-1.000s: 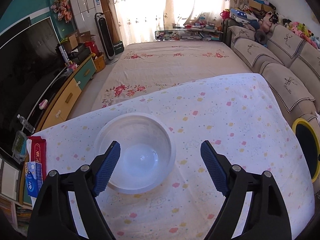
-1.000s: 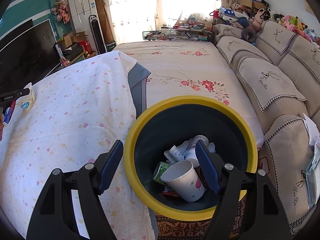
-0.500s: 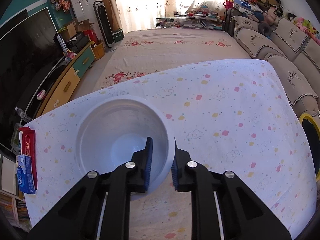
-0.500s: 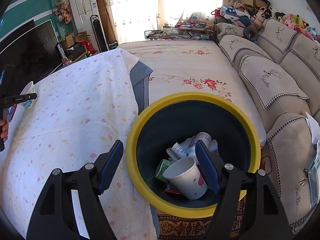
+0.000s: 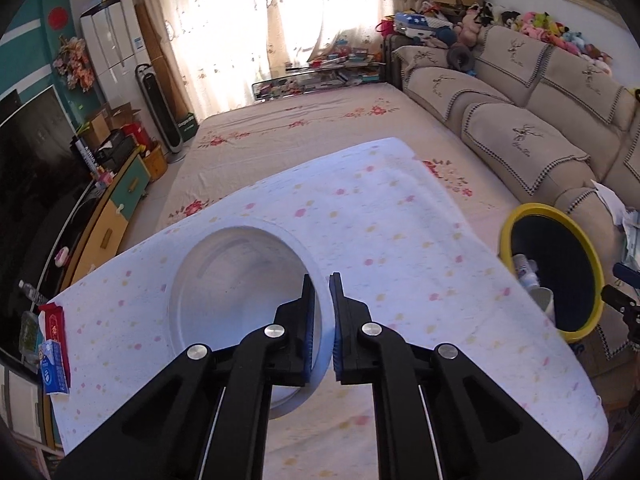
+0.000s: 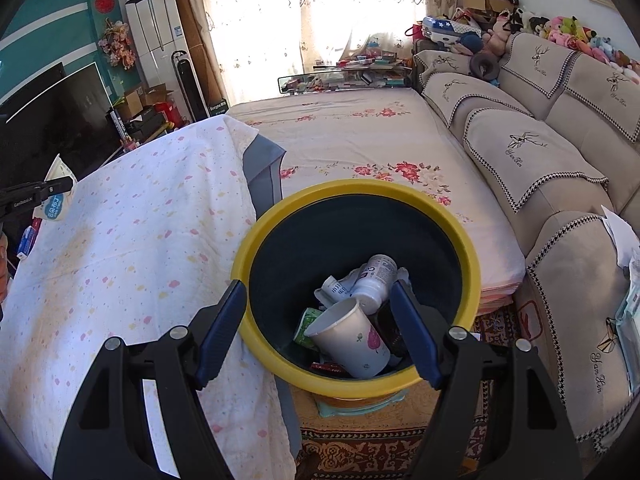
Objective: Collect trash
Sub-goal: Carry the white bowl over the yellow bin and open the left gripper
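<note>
Bowl [image 5: 240,304] rim's pinched in your left gripper [image 5: 322,328] over the table; thin hold, a tilt could slip it before the bin [image 6: 356,280]; right gripper [image 6: 316,332] hangs empty, spread wide above it.

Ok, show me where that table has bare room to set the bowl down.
Bare cloth runs from the plastic bowl, clamped at its rim by the left gripper, across the tablecloth to the edge by the yellow-rimmed bin. The far left edge is crowded: a red packet and a tissue pack.
</note>
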The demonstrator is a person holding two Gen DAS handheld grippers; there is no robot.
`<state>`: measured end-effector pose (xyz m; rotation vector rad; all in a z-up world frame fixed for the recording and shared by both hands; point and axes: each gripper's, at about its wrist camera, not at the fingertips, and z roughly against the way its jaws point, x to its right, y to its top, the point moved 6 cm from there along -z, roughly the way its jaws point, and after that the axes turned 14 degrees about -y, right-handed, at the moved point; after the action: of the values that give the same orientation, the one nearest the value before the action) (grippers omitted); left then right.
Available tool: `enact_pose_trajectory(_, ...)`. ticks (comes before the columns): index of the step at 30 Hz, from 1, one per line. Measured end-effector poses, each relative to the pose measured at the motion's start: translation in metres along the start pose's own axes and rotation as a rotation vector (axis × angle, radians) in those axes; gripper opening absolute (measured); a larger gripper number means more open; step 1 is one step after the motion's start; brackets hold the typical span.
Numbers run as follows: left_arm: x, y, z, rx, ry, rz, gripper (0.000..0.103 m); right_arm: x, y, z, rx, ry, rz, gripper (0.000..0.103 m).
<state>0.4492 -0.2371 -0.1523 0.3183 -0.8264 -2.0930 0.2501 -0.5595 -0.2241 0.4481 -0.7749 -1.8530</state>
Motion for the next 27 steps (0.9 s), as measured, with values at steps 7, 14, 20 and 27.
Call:
enact_pose_trajectory(7,0.136,0.022,-0.018,-0.002,-0.161,-0.158,0.008,0.036,-0.013,0.024,0.036,-0.040,-0.036,0.070)
enact_pose_trajectory(14,0.245,0.031,-0.071,-0.070,-0.279,-0.236,0.008,0.075,-0.033,0.038,0.044,-0.075,-0.098,0.070)
enact_pose_trajectory(20,0.290,0.034,-0.120,-0.131,-0.312,-0.243,0.008,0.095,-0.041,0.040,0.037,-0.076,-0.135,0.070)
enact_pose_trajectory(27,0.298,0.035,-0.167,-0.182,-0.298,-0.231,0.009,0.100,-0.048,0.039,0.025,-0.066,-0.152,0.070)
